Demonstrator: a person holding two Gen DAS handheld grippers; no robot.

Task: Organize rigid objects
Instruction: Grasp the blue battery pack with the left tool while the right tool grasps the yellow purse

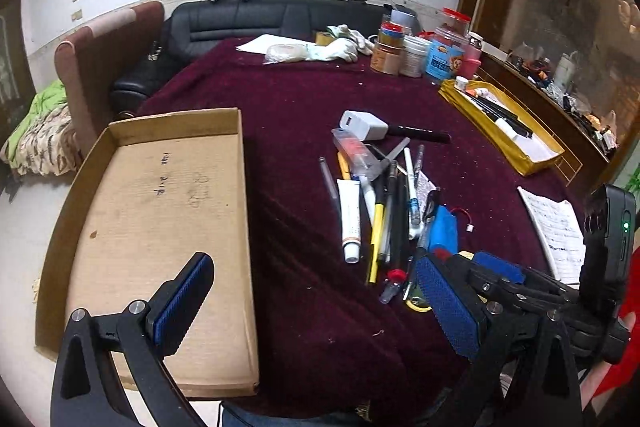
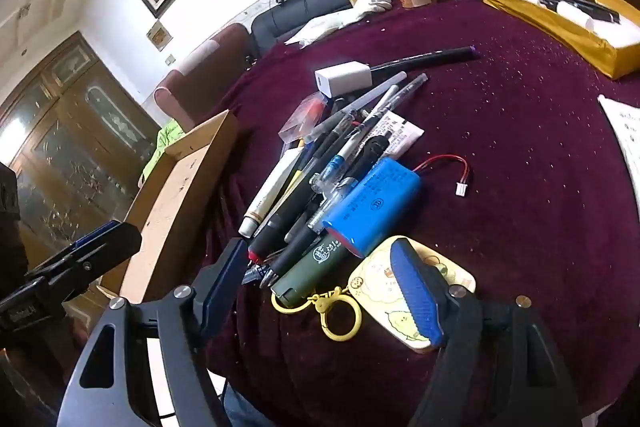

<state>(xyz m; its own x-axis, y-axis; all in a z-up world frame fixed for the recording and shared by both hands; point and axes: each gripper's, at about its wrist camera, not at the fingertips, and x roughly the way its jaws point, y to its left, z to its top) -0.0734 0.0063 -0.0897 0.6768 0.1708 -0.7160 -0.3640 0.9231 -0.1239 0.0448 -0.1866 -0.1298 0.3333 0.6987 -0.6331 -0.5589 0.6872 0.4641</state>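
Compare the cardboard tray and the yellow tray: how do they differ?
The cardboard tray is brown and holds nothing; the yellow tray holds pens and small tubes. The cardboard tray sits at the table's near left edge, the yellow tray far right. Both are shallow, open-topped and rest on the maroon cloth.

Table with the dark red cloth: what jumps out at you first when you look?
A messy pile of pens lies mid-table, a blue battery pack and a white charger block among them. Left of it sits an empty cardboard tray, and a yellow tray holding more pens stands far right. Both grippers, left and right, hover open.
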